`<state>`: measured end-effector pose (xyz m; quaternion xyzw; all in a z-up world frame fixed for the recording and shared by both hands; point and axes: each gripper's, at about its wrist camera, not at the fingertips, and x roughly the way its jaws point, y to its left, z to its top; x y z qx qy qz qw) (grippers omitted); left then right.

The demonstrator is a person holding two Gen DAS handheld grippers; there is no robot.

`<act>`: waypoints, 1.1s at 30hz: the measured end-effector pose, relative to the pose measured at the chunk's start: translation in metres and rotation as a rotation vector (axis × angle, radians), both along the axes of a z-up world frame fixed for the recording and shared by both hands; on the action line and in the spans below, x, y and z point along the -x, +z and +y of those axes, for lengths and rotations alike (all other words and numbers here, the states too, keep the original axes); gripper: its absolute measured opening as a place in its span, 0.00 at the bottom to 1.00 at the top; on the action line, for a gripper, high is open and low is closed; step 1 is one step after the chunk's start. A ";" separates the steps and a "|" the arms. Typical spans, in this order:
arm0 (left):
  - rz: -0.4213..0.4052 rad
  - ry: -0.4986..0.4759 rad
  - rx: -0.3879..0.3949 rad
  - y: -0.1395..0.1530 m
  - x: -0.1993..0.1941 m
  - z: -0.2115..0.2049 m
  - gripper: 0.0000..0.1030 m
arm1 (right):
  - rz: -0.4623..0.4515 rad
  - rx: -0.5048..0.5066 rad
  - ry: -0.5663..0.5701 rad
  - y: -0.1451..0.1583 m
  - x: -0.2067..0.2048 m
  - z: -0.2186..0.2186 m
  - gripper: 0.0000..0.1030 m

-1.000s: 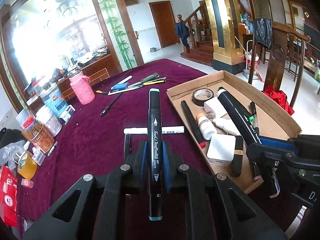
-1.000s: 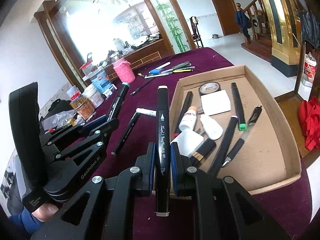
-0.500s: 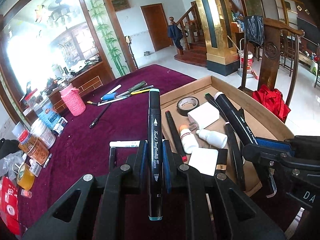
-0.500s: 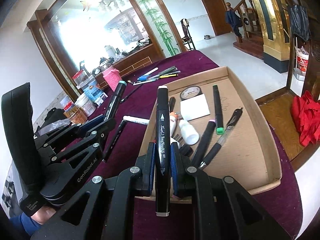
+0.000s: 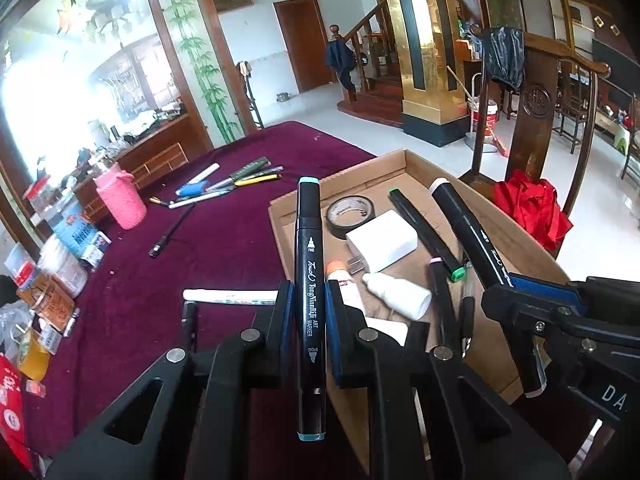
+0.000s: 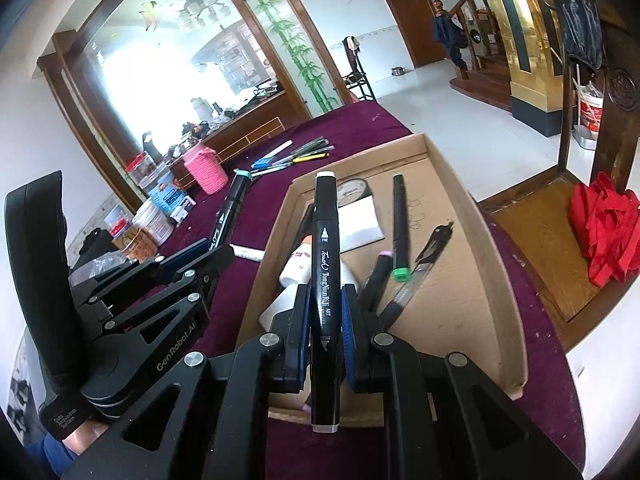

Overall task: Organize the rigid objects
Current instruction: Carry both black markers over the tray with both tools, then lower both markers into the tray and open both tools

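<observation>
The left gripper (image 5: 310, 312) squeezes a black marker with teal caps (image 5: 309, 280) that points to 12 o'clock, over the near-left edge of the box (image 5: 532, 240). The right gripper (image 6: 325, 316) squeezes a black marker with white caps (image 6: 326, 276), also pointing to 12 o'clock, over the box. Two grippers, two held markers, one box. In the box lie one tape roll (image 5: 350, 214) and one green-capped marker (image 6: 399, 228).

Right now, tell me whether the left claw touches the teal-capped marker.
Touching: the left wrist view shows the left claw clamping the teal-capped marker from both sides.
</observation>
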<state>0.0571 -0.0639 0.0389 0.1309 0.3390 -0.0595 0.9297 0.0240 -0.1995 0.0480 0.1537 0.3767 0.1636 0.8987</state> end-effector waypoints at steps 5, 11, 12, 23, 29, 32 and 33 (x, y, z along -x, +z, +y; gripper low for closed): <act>0.074 -0.008 0.074 -0.003 -0.017 -0.001 0.12 | 0.023 0.005 -0.020 -0.002 -0.015 -0.009 0.13; 0.182 -0.021 0.186 -0.010 -0.040 -0.005 0.12 | 0.055 0.028 -0.042 -0.002 -0.041 -0.017 0.13; 0.195 -0.022 0.199 -0.011 -0.043 -0.007 0.12 | 0.064 0.038 -0.048 -0.003 -0.046 -0.019 0.13; 0.317 -0.073 0.274 -0.031 -0.053 -0.025 0.12 | 0.148 0.086 -0.067 -0.019 -0.077 -0.029 0.12; 0.329 -0.090 0.271 -0.037 -0.052 -0.034 0.12 | 0.181 0.090 -0.066 -0.027 -0.083 -0.028 0.12; 0.324 -0.095 0.267 -0.037 -0.052 -0.036 0.12 | 0.194 0.094 -0.063 -0.030 -0.086 -0.027 0.12; 0.323 -0.096 0.267 -0.037 -0.051 -0.037 0.12 | 0.198 0.098 -0.063 -0.031 -0.087 -0.026 0.12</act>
